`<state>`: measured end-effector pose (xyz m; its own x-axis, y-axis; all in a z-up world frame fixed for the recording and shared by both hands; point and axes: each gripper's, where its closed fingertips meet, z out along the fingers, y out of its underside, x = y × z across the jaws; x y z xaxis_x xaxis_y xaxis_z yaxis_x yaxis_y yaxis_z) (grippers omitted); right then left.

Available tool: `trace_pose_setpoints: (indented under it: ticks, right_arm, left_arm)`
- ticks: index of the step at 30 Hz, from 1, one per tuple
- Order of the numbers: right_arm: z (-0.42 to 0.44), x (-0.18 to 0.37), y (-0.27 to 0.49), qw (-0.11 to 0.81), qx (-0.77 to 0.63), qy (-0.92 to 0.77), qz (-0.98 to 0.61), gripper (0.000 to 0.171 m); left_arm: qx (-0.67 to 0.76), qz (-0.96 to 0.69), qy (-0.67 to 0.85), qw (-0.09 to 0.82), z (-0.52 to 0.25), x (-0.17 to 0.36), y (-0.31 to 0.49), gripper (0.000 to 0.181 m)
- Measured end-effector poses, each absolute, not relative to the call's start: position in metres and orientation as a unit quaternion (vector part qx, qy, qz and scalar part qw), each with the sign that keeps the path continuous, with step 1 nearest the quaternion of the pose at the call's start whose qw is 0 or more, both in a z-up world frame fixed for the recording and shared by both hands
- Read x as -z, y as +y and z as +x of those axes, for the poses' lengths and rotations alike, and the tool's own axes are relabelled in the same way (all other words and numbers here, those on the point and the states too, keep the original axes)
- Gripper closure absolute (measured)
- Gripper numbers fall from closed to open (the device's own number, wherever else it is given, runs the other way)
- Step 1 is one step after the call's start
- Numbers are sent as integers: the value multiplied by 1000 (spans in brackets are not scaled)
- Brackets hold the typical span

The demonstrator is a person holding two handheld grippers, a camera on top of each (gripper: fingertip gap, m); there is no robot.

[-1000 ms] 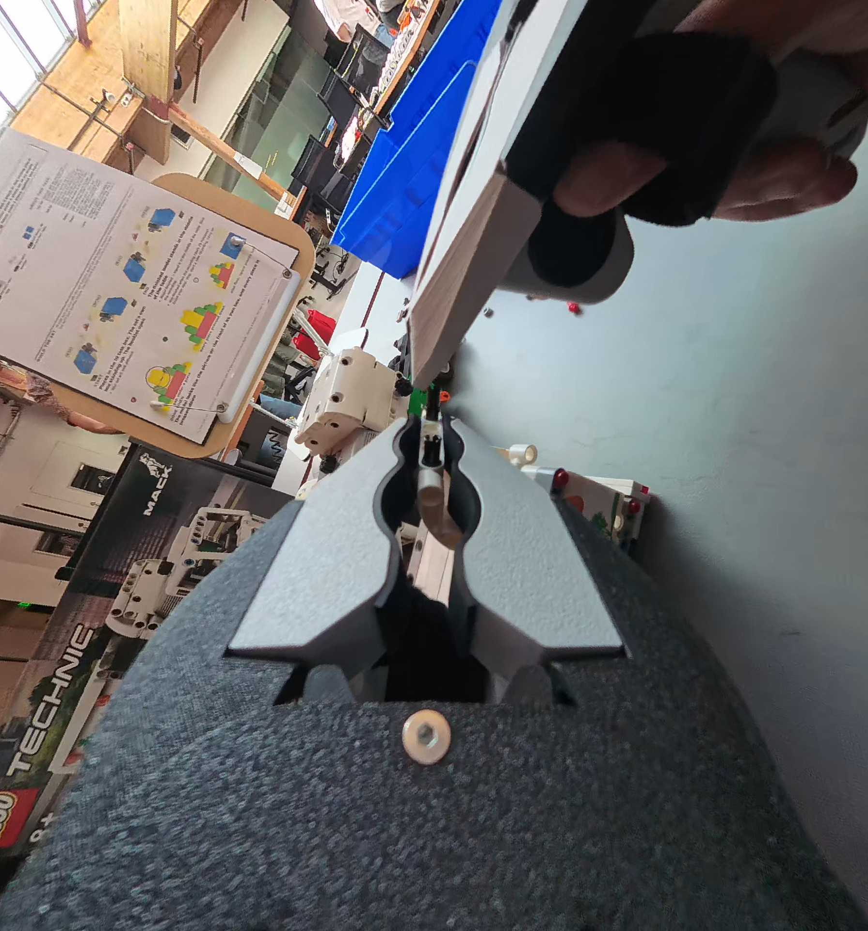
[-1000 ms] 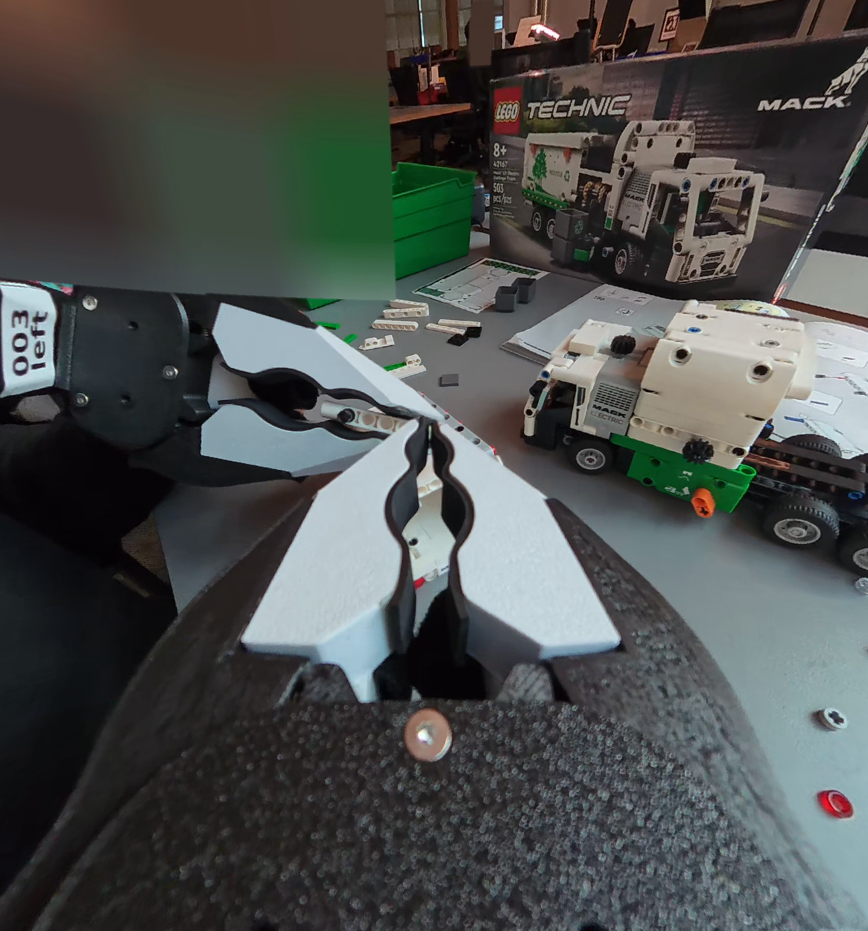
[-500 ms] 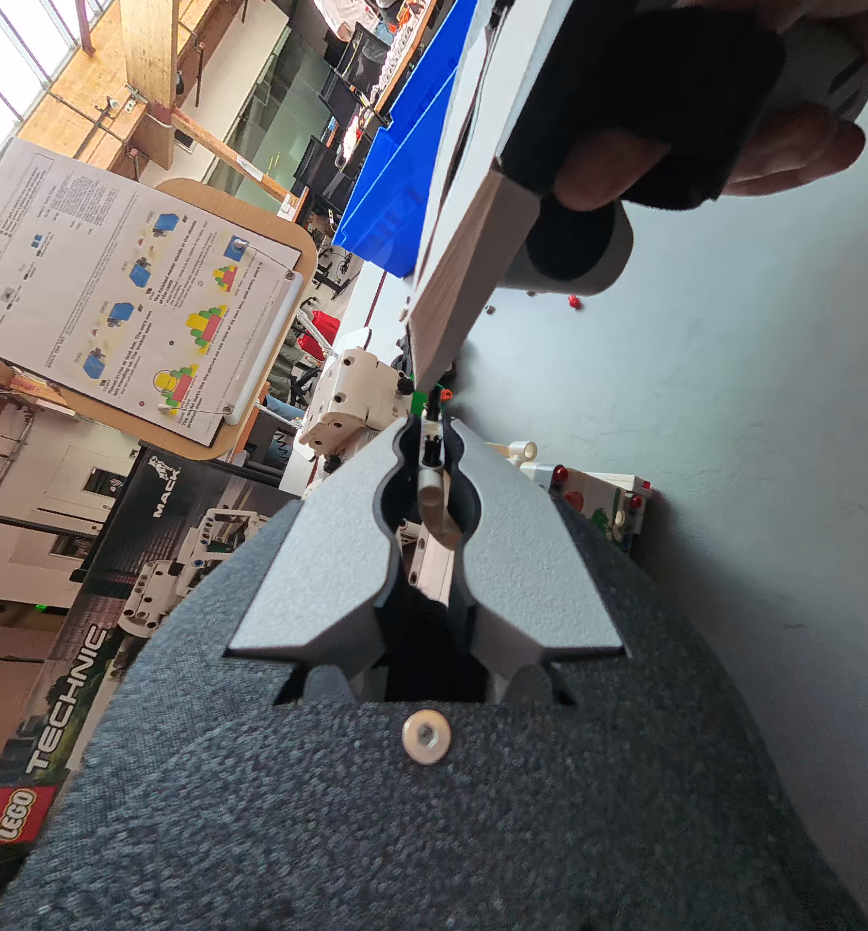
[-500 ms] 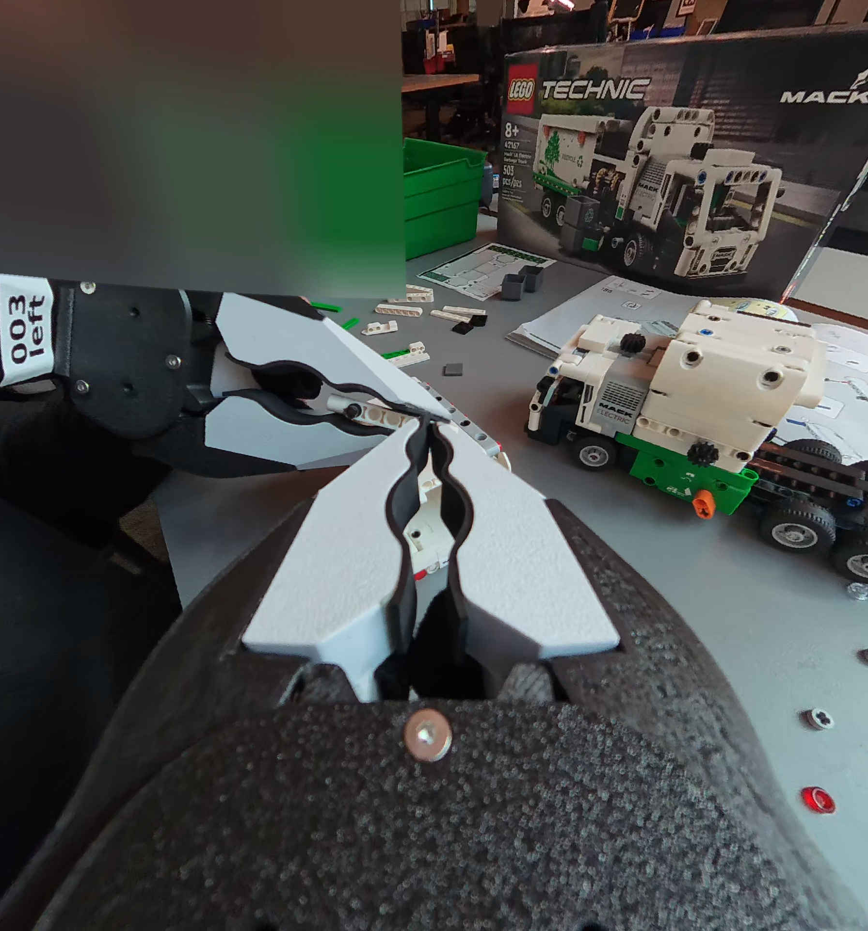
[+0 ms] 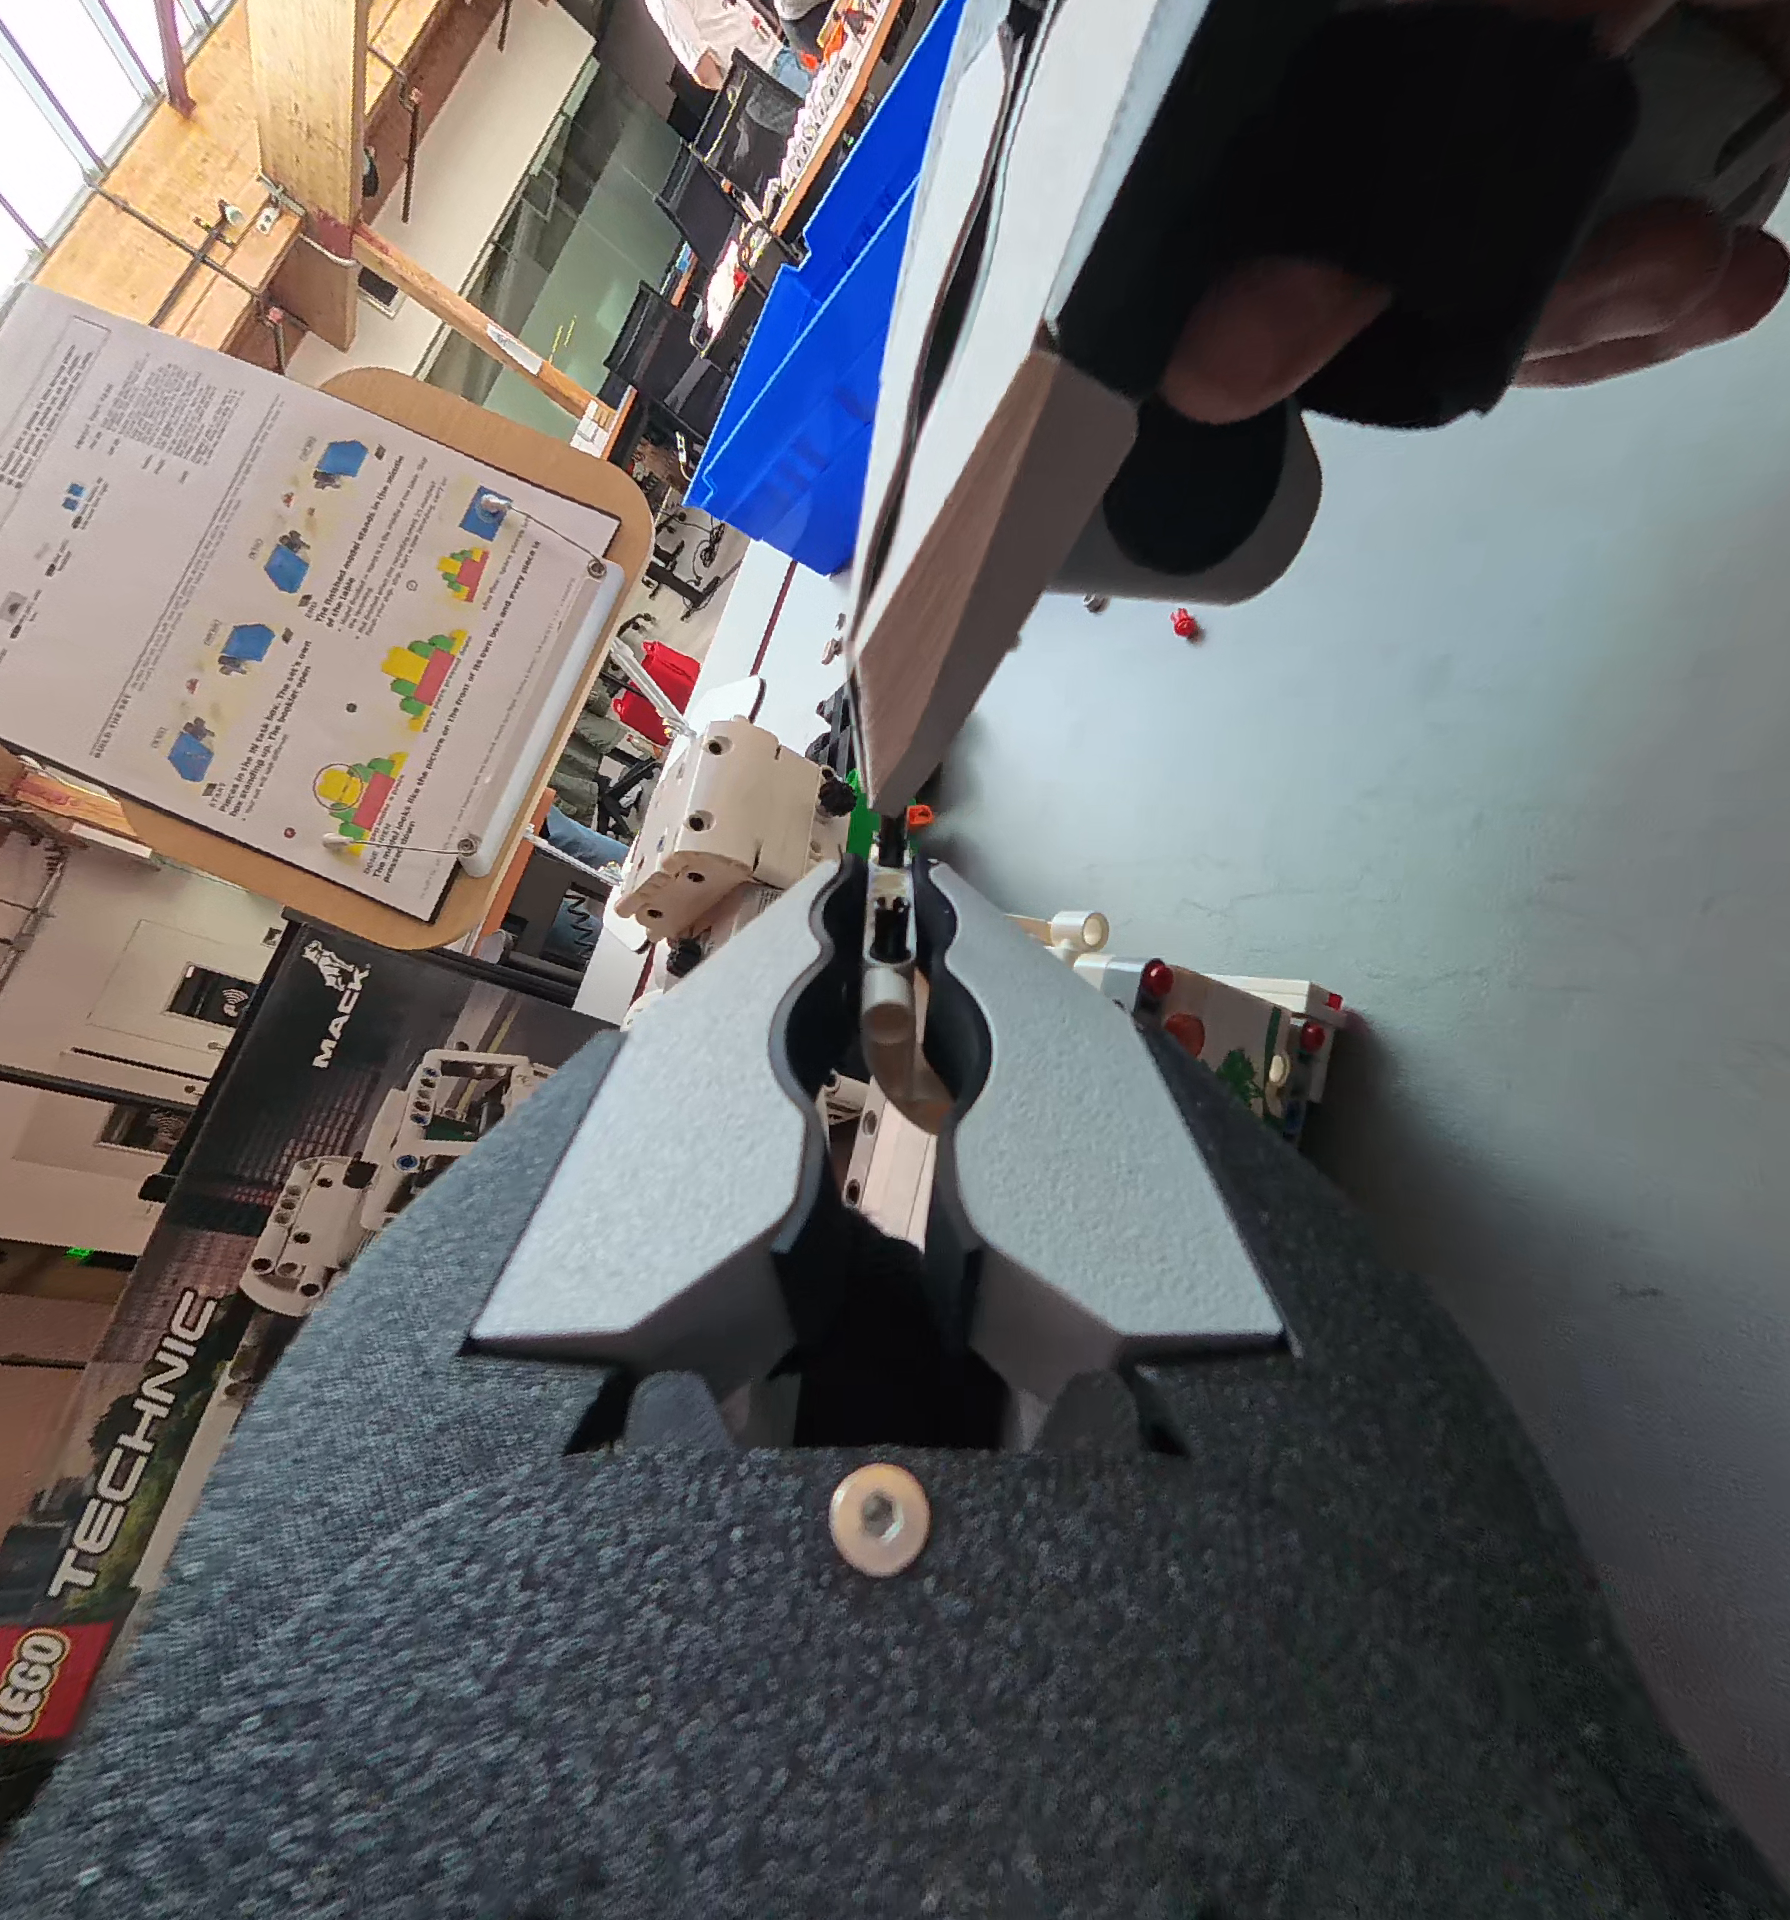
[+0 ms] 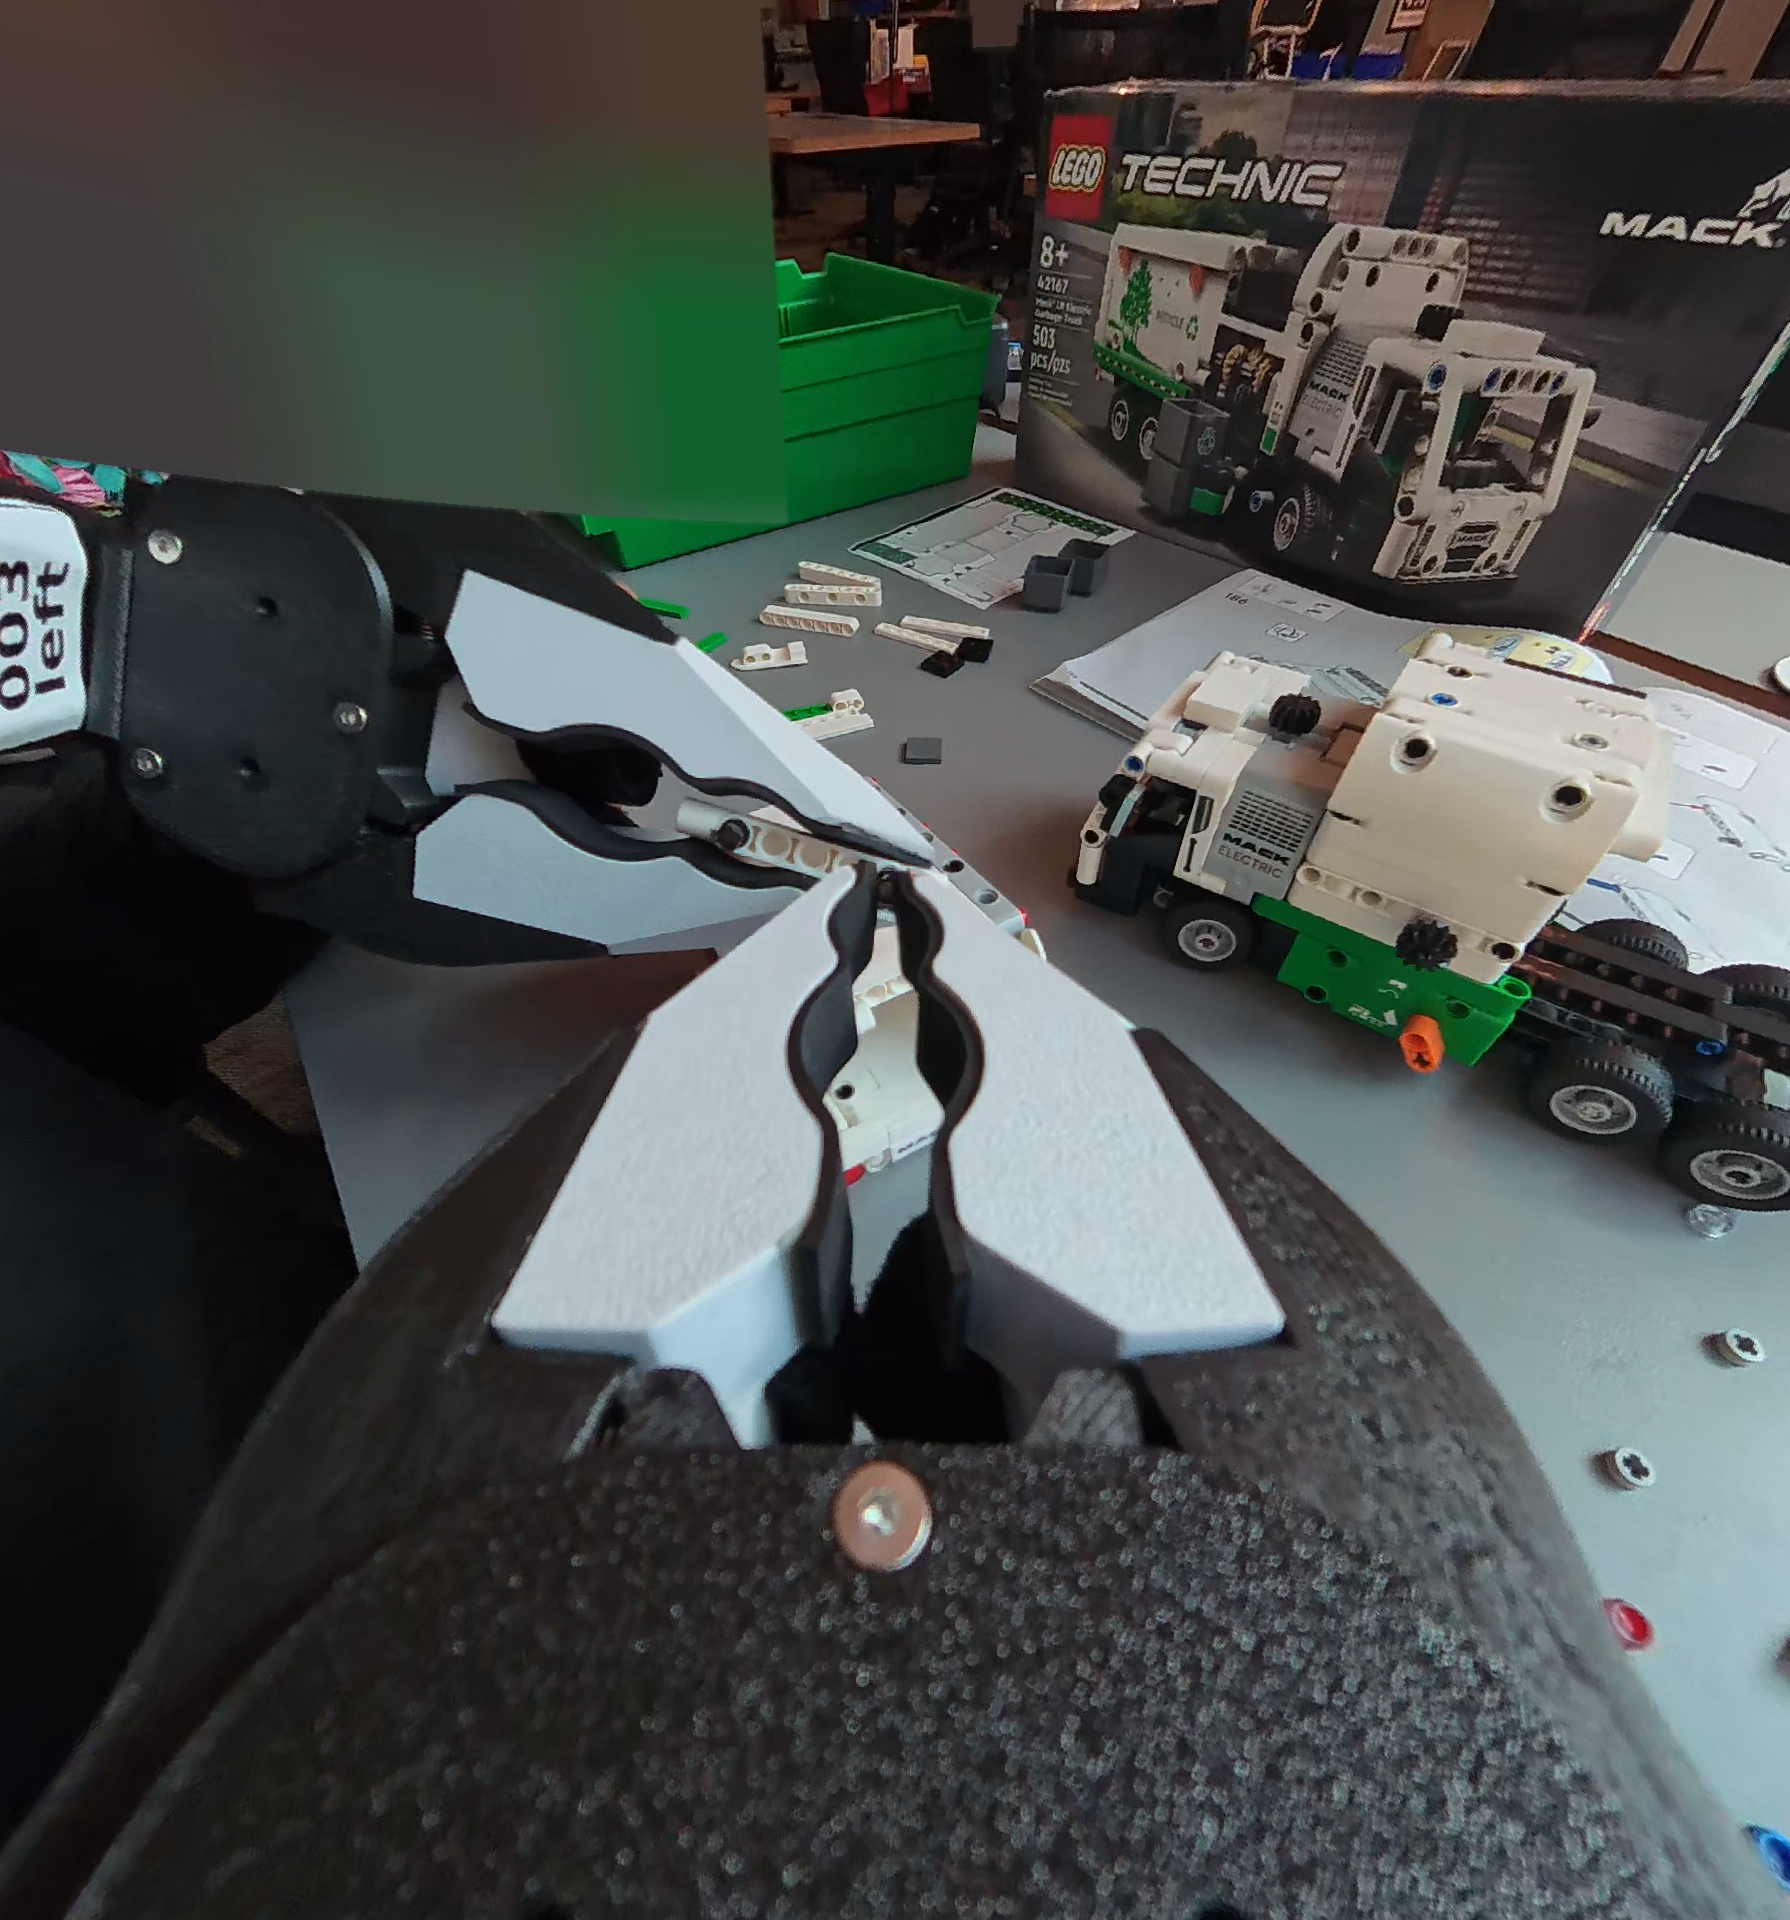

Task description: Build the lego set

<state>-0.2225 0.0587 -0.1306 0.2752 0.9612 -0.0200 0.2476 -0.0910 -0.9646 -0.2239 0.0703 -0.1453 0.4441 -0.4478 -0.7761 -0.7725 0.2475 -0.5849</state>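
My left gripper lay at left, jaws pinching white beam. My right gripper met its tip, jaws pressed together on small black pin. White panel piece lay on counter beneath. Truck model stood right, box behind it.

Far left on my grey table stands a green bin; blue bins and a clipboard lie beyond.
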Motion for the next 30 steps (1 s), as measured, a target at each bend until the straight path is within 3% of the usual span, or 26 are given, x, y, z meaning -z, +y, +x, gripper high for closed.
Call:
trace_pose_setpoints:
  ticks: [10,30]
  right_arm:
    - [-222,131,60,487,-360,-476,-638,160]
    - [-224,134,56,463,-374,-480,-644,169]
  left_arm:
    - [-135,-597,508,606,-226,144,70,176]
    - [-130,-594,511,607,-222,143,66,176]
